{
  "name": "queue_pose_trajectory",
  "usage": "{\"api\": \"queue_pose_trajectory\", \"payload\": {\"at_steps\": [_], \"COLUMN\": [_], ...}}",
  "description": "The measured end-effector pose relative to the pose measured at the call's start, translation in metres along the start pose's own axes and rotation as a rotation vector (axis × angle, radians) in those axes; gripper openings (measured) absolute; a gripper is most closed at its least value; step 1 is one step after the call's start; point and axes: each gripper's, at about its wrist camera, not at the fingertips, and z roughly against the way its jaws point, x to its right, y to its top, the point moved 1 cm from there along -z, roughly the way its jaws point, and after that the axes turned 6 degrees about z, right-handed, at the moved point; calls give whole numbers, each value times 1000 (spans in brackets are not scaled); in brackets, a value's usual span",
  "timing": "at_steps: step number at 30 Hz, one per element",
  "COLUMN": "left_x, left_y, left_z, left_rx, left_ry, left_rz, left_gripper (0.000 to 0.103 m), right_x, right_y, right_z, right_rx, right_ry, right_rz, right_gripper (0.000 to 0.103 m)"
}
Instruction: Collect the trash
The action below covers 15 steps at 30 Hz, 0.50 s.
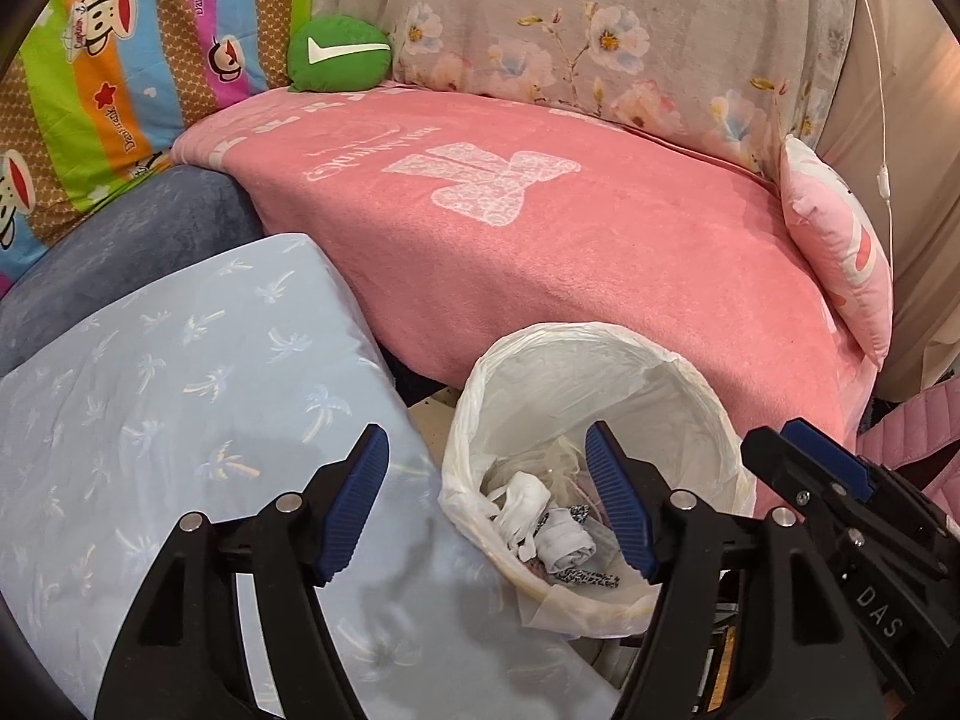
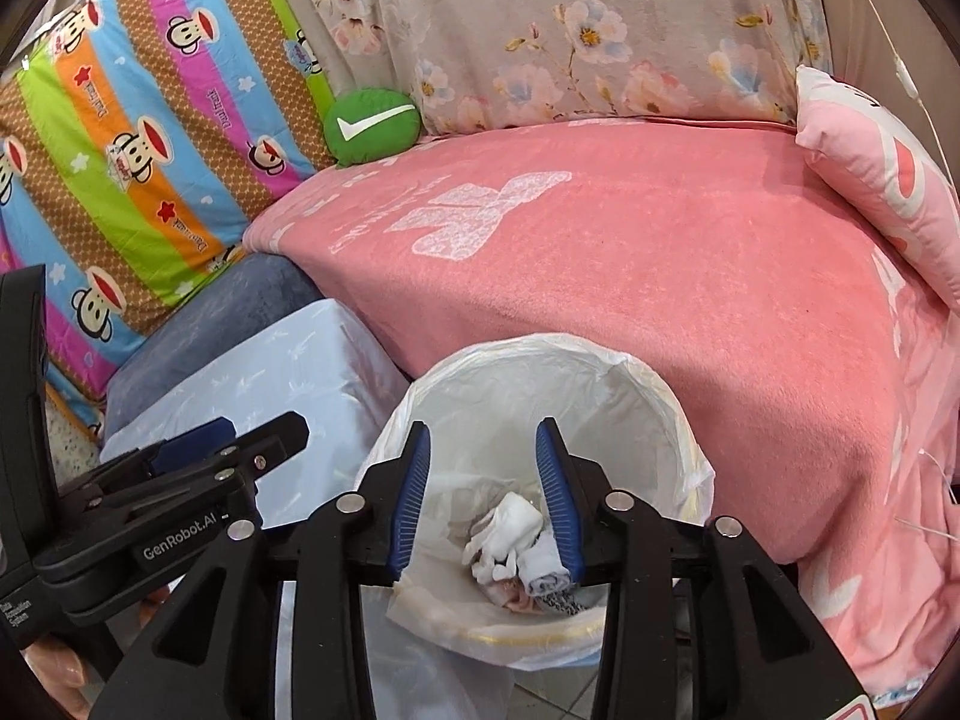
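Hovering over the lined waste bin [image 2: 630, 396]: right gripper [image 2: 486, 498], jaws partly spread, nothing between the pads. Directly below and just ahead of it, inside the bin: crumpled white tissues [image 2: 510, 534] and what looked like a printed scrap, half hidden. Left gripper [image 1: 486, 504], jaws spread wide and empty, sat off the bin's left rim, one finger over the liner [image 1: 474, 420], the other over a pale blue palm-print cushion [image 1: 180, 372]. The right gripper was the nearer to the bin's mouth. Beyond: a pink blanket [image 1: 570, 252], bare of litter so far as could be seen; a green round cushion [image 1: 339, 51].
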Motion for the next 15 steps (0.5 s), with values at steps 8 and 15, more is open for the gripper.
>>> {"api": "queue_pose_trajectory", "payload": {"at_steps": [8, 15], "left_x": [-5, -10], "left_y": [-15, -27], "left_z": [13, 21], "left_rx": [14, 15], "left_ry": [45, 89], "left_rz": [2, 9], "left_gripper": [77, 84], "right_x": [-13, -17], "right_y": [-21, -31], "right_z": [15, 32], "right_rx": [-15, -11], "right_ry": [-74, -156], "right_rz": [74, 110], "right_gripper": [51, 66]}}
